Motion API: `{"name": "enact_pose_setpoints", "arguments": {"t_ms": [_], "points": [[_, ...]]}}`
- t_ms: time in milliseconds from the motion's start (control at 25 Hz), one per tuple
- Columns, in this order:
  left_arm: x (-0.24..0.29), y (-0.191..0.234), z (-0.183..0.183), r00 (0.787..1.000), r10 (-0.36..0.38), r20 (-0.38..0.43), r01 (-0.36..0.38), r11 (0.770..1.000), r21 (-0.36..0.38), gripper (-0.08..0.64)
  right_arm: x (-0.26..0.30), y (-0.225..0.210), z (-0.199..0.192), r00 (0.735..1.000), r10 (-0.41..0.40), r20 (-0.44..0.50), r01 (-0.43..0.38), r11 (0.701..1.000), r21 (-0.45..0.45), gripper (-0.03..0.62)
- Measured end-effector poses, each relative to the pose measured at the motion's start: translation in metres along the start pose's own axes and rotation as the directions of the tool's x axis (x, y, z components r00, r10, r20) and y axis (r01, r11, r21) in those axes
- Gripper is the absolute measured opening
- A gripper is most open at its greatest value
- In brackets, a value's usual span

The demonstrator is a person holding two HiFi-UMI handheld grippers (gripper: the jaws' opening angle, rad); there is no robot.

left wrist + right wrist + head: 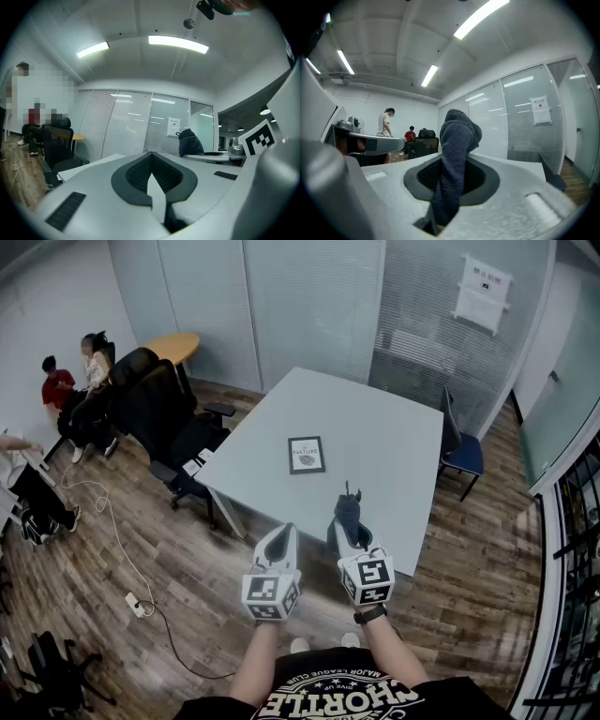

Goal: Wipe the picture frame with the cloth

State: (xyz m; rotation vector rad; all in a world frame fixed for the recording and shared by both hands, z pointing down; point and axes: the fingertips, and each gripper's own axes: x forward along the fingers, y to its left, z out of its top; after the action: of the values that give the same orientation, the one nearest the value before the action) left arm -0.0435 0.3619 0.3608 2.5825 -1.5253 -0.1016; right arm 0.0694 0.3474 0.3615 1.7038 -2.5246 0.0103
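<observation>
Nearest to me: both tools, held up side by side at the near edge of the table (375,418).

- **Left gripper (281,538):** jaws closed tip to tip, nothing between them.
- **Right gripper (350,521):** clenched on the dark grey cloth (348,505). A bunched fold stands proud past the jaw tips.
- **Picture frame (307,455):** lies flat and face up near the middle of the table, somewhat toward its left edge. It is well apart from both tools and nothing touches it.

Assessment: cloth is secured, wiping not begun; the step in hand is the approach.

Next move, in my judgement: carry the right gripper forward and down until the protruding fold meets the frame's face. The left gripper may need to steady an edge of the frame, since it looks light enough to slide.
</observation>
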Motion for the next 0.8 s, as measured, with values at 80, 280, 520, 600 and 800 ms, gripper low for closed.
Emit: {"name": "enact_pose_setpoints", "arguments": {"t_ms": [80, 280, 520, 600, 800], "points": [[0.0, 0.003, 0.002, 1.0, -0.006, 0.0, 0.006, 1.0, -0.005, 0.006, 0.002, 0.002, 0.002, 1.0, -0.013, -0.002, 0.013, 1.0, 0.007, 0.072], [-0.012, 0.012, 0.005, 1.0, -0.023, 0.006, 0.023, 1.0, -0.015, 0.005, 0.0, 0.016, 0.0, 1.0, -0.026, 0.002, 0.026, 0.999, 0.028, 0.072], [-0.047, 0.02, 0.0, 0.999, -0.049, 0.018, 0.049, 0.998, -0.03, 0.005, -0.021, 0.05, -0.008, 0.999, -0.039, 0.002, 0.039, 0.999, 0.03, 0.072], [-0.045, 0.025, 0.0, 0.999, -0.05, 0.018, 0.05, 0.998, -0.048, 0.006, -0.019, 0.053, -0.009, 0.999, -0.032, -0.007, 0.032, 0.999, 0.024, 0.074], [-0.004, 0.017, 0.003, 0.999, -0.044, -0.012, 0.042, 0.996, -0.083, 0.005, 0.003, 0.015, -0.002, 0.999, -0.03, -0.027, 0.032, 0.998, 0.057, 0.074]]}}
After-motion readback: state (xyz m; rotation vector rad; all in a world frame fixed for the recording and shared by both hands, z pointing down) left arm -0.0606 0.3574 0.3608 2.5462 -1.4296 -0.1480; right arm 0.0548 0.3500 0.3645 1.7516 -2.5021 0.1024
